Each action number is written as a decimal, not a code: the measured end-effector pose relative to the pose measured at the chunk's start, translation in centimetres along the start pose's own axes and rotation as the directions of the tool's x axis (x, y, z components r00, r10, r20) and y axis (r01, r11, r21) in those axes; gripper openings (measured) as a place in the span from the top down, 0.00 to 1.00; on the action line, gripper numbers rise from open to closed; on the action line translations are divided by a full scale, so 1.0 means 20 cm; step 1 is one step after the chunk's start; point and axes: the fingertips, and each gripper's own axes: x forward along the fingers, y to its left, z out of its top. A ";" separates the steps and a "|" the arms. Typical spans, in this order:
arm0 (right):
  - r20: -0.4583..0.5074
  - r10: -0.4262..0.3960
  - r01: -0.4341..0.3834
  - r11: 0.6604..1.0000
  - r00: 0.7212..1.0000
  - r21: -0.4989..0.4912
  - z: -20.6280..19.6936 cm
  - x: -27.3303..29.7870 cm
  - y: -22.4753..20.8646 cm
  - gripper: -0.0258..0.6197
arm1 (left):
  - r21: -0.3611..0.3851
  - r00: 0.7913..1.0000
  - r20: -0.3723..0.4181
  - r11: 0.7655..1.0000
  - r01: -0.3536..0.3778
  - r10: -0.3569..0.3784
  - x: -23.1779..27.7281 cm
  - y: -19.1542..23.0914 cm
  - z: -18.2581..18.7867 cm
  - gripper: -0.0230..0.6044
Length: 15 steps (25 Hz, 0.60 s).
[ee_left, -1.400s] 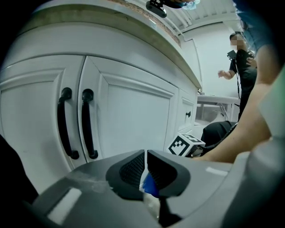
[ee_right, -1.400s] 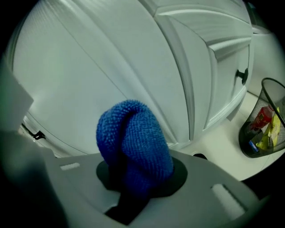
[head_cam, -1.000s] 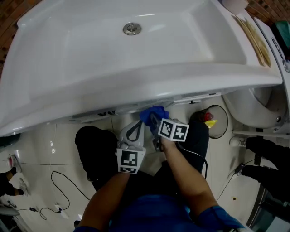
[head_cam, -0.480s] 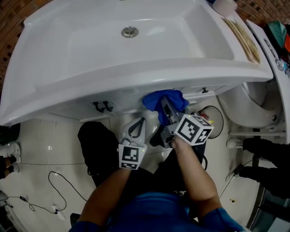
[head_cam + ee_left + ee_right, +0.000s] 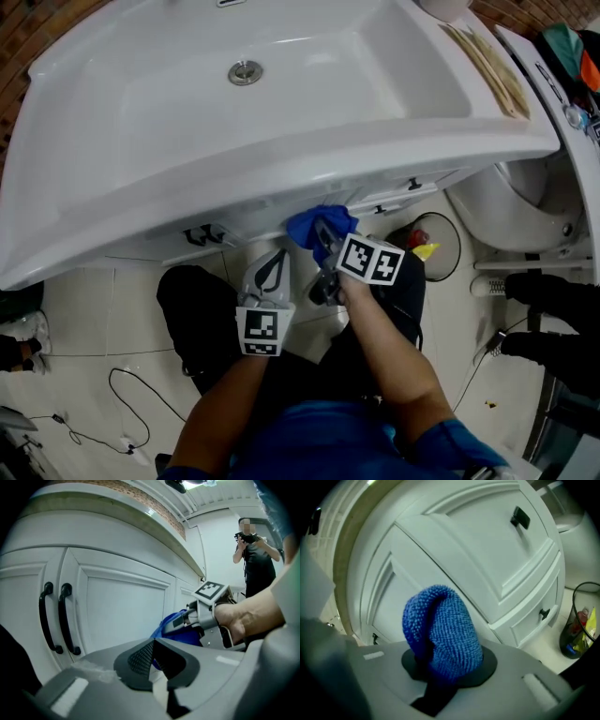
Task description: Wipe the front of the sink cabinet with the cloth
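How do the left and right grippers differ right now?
The right gripper is shut on the blue cloth; the left gripper is shut on nothing. The right gripper reaches nearer the cabinet front; the left gripper sits farther back. Both point at the cabinet.

A glossy cream tiled floor (image 5: 84, 309) is seen at lower left, crossed by a thin black cable (image 5: 131, 382); a red brick wall (image 5: 23, 23) is glimpsed at upper left.
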 end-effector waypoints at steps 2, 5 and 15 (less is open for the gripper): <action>-0.034 -0.028 0.029 0.999 0.999 0.014 -0.06 0.05 -0.07 0.85 | -0.007 1.000 -0.008 1.000 -0.001 0.001 0.00 0.01 -0.01 0.96; -0.080 -0.072 0.075 0.997 0.994 0.034 -0.14 0.13 -0.18 0.85 | -0.013 1.000 -0.023 1.000 0.003 -0.004 0.01 0.01 -0.02 0.96; -0.215 -0.206 0.224 0.972 0.955 0.064 -0.41 0.34 -0.51 0.85 | -0.002 0.996 -0.085 1.000 0.008 -0.008 0.02 0.02 -0.09 0.96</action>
